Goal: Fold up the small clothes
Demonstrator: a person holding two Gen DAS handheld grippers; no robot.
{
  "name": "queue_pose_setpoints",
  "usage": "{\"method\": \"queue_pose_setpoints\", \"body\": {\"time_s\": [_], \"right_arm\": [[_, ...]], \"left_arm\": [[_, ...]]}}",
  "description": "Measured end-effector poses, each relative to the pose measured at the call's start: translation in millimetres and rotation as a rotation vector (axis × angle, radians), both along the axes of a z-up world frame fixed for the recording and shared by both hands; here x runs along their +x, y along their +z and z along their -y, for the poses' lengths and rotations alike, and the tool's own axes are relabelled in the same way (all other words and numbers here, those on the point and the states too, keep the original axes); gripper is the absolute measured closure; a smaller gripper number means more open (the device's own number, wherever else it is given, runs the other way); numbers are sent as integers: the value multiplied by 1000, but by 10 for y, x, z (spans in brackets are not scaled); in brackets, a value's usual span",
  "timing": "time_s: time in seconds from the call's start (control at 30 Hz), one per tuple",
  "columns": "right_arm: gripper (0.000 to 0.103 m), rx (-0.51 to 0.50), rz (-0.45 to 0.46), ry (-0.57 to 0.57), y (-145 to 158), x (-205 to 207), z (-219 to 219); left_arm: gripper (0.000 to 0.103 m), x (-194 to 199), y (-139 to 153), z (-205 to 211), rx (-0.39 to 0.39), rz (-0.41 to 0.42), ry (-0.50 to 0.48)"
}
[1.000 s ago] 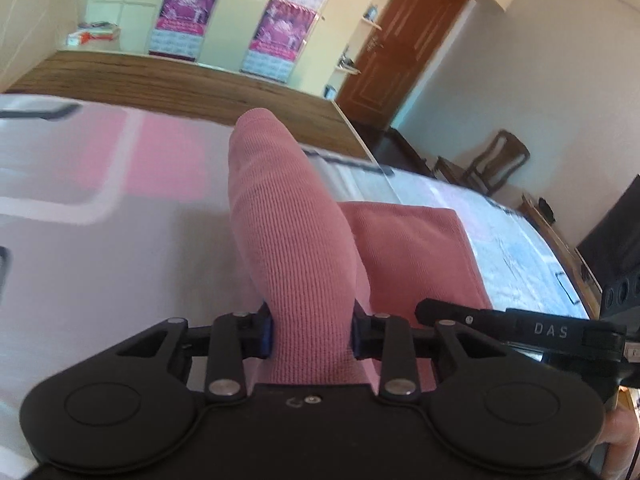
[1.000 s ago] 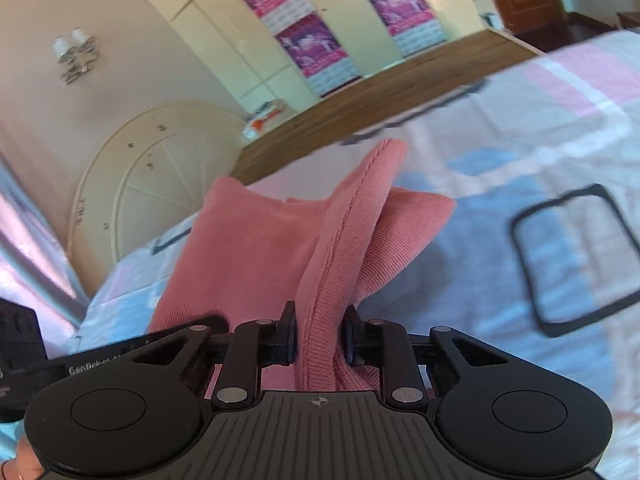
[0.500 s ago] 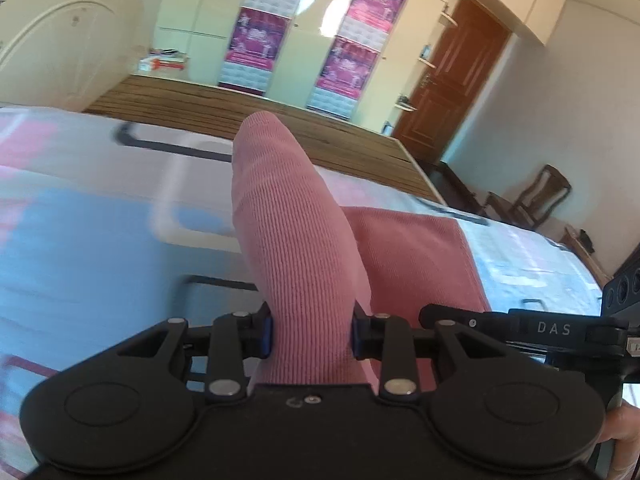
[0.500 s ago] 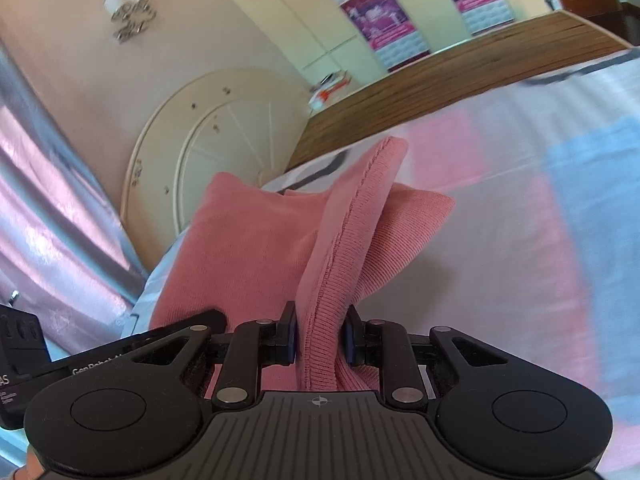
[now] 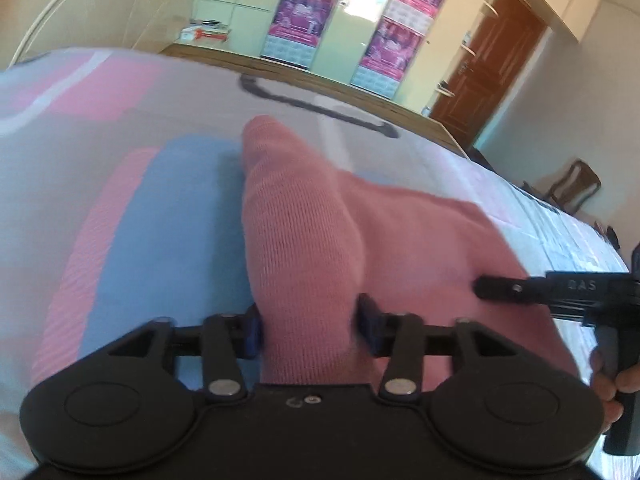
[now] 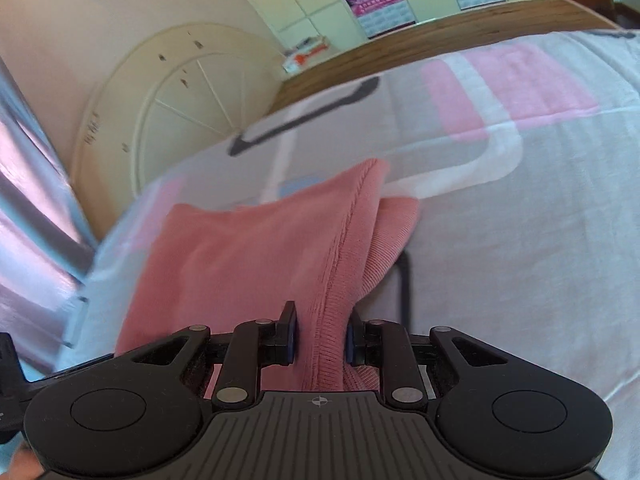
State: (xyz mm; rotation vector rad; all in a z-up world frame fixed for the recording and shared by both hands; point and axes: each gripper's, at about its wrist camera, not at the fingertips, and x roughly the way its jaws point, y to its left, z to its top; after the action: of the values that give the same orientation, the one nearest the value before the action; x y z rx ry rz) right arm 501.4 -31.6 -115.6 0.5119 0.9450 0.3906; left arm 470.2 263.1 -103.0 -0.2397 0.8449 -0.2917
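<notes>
A pink knitted garment (image 5: pixel 404 240) lies across the patterned bedsheet (image 5: pixel 120 184). My left gripper (image 5: pixel 308 320) is shut on a rolled fold of it (image 5: pixel 296 216), with the jaws spread slightly around the thick fabric. The right gripper shows at the right edge of the left wrist view (image 5: pixel 552 288). In the right wrist view my right gripper (image 6: pixel 320 340) is shut on the garment's ribbed hem (image 6: pixel 340 264), and the rest of the garment (image 6: pixel 232 248) spreads to the left, low over the sheet (image 6: pixel 520 220).
The bed has a wooden footboard (image 5: pixel 320 76) and a cream arched headboard (image 6: pixel 168 96). Wardrobes with purple posters (image 5: pixel 384 40) stand behind, a brown door (image 5: pixel 492 60) and a wooden chair (image 5: pixel 572 188) to the right. A curtain (image 6: pixel 28 208) hangs at the left.
Both grippers have swung the garment across and down toward the bedsheet, still holding it. The fabric now hangs lower and flatter, and the jaws look slightly wider.
</notes>
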Motion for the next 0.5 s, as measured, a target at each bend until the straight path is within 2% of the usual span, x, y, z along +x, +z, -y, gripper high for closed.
{"method": "queue_pose_setpoints", "body": {"time_s": [0.03,0.07,0.13,0.17,0.23,0.33,0.43,0.5], "right_arm": [[81,-31,-1,5,-32,5,-3],[80,-53,-2,5,-49,-1,-24],[73,-53,-15,-21,-108,-9,27],[72,-59,-17,-43,-111,-25,77],[72,-81,0,-82,-33,-47,154],[72,-138,88,-92,217,-57,159],[72,-169,169,-58,386,39,7],[72,-175,170,-29,375,159,-128]], "left_arm": [[30,-8,-27,-10,17,15,10],[26,-4,-46,-29,24,22,8],[27,22,-34,-65,19,17,9],[29,21,26,-55,25,23,17],[33,-30,191,-69,37,87,44],[36,2,415,-31,30,176,38],[52,203,429,119,52,167,-3],[52,359,337,221,75,140,-9]]}}
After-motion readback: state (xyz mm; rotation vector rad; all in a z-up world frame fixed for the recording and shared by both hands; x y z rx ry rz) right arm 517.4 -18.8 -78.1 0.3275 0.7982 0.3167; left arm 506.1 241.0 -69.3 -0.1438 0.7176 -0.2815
